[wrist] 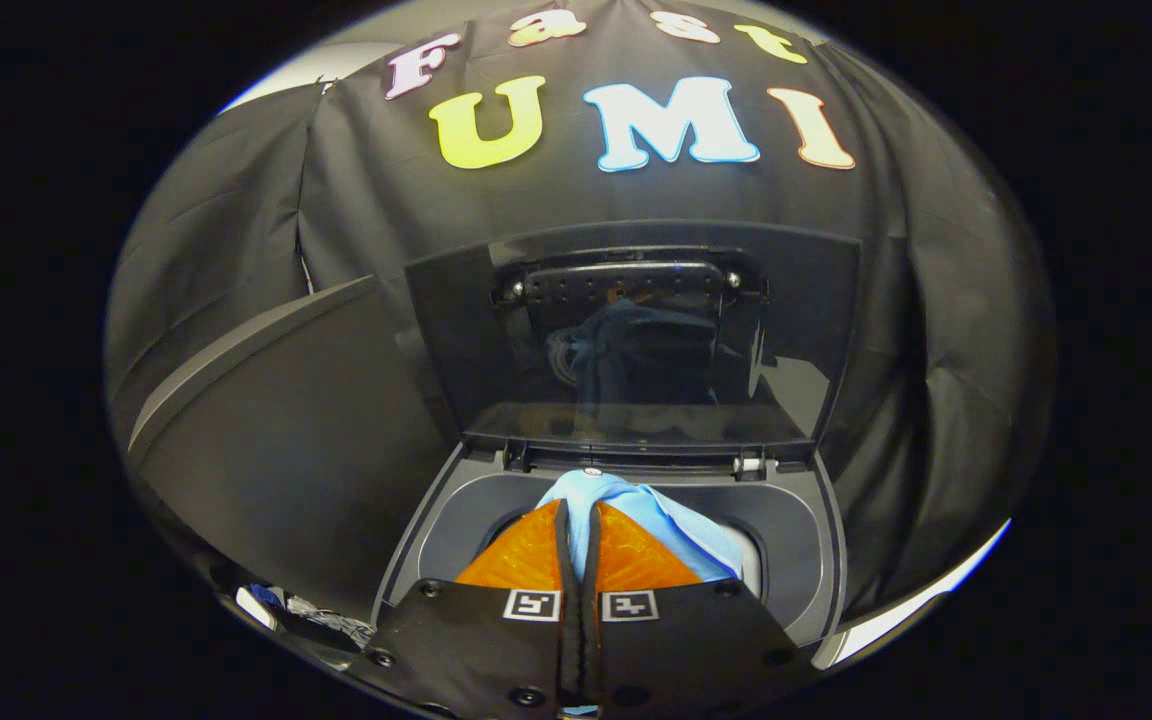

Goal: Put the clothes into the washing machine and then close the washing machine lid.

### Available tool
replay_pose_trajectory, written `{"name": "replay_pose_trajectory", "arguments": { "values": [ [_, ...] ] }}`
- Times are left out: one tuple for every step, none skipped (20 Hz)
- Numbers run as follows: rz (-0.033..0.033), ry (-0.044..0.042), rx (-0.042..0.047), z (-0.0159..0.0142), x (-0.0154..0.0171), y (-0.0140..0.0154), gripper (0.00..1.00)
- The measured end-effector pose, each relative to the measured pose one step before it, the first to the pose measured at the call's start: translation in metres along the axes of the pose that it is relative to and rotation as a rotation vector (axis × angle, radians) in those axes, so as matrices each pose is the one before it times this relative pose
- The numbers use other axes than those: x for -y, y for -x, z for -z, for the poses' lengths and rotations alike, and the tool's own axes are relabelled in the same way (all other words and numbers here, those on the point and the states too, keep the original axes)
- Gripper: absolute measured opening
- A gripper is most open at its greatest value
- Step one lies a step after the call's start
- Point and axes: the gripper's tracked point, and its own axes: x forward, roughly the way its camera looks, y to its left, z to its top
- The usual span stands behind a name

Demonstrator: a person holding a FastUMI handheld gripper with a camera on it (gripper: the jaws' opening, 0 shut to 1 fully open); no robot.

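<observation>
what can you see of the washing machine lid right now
The washing machine lid stands raised, hinged along the far edge of the opening, beyond the tool. It looks like a dark, glossy tinted panel with a black perforated fitting near its top. It mirrors the light blue cloth pinched between the tool's fingers; nothing touches it.

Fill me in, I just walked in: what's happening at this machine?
A handheld gripper has its jaws shut on a light blue cloth garment, holding it over the round drum opening of the grey top-loading washing machine. The machine's dark glossy lid stands raised behind the opening, not yet closed.
</observation>
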Motion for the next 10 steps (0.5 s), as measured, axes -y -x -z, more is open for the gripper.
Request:
{"name": "replay_pose_trajectory", "arguments": {
  "values": [
    [0.00101, -0.00119, -0.01405, 0.00379, 0.0007, -0.0031, 0.01],
    [0.00456, -0.00027, -0.01628, 0.00372, 0.00058, -0.00144, 0.01],
    [-0.00058, -0.00419, -0.01254, 0.0023, 0.00037, -0.0014, 0.01],
    [-0.00632, -0.00709, -0.00939, 0.00289, -0.00137, -0.00065, 0.01],
    [-0.00616, -0.00499, -0.01201, 0.00157, -0.00201, -0.00196, 0.01],
    [-0.00284, -0.00177, -0.01054, 0.00332, -0.00151, -0.00069, 0.03],
    [-0.00121, 0.00339, -0.0147, 0.0028, -0.00115, -0.00175, 0.04],
    [-0.00073, 0.0075, -0.01916, 0.00475, -0.00063, -0.00113, 0.07],
    [-0.00122, 0.01177, -0.02459, 0.00585, -0.00074, -0.00212, 0.1],
    [0.00519, 0.01443, -0.01694, 0.00418, 0.001, 0.00148, 0.15]
  ]
}}
